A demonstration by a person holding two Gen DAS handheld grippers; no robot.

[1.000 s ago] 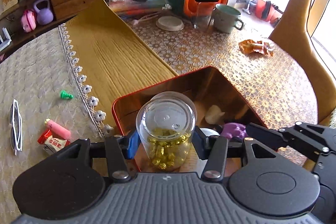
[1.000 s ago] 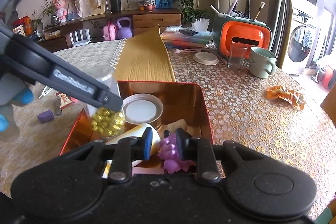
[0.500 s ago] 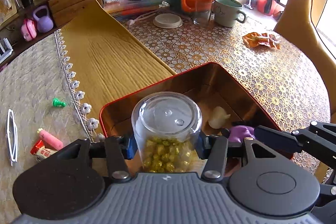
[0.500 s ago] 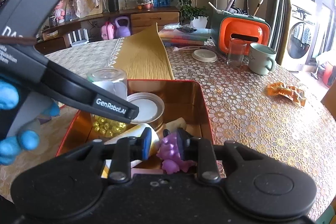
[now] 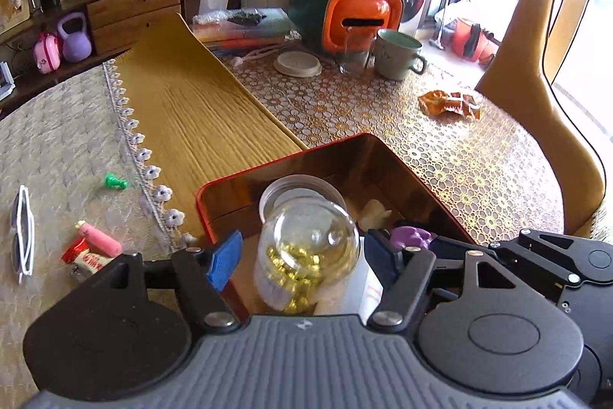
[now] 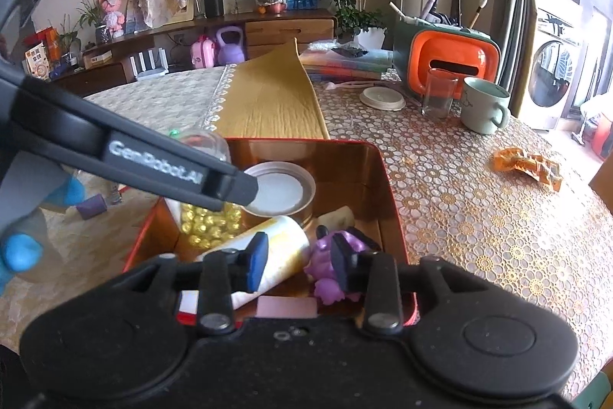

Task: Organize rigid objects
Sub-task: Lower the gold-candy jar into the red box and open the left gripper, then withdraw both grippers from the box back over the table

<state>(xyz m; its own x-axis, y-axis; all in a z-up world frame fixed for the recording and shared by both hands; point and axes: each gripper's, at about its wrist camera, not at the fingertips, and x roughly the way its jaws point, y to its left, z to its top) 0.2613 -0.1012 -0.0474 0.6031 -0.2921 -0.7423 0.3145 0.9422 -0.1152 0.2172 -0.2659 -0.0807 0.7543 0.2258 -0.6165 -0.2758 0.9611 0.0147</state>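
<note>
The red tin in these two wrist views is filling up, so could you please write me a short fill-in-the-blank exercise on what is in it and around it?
1. The clear jar between the left gripper fingers holds small ____ balls.
2. The toy figure at the right gripper is ____ in colour.
3. The red tin sits on the ____.
4. The mug stands beside an empty ____.

Answers: gold; purple; table; glass

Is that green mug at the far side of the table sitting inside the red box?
No, the green mug stands on the patterned tablecloth beside the drinking glass, well beyond the red box.
</note>
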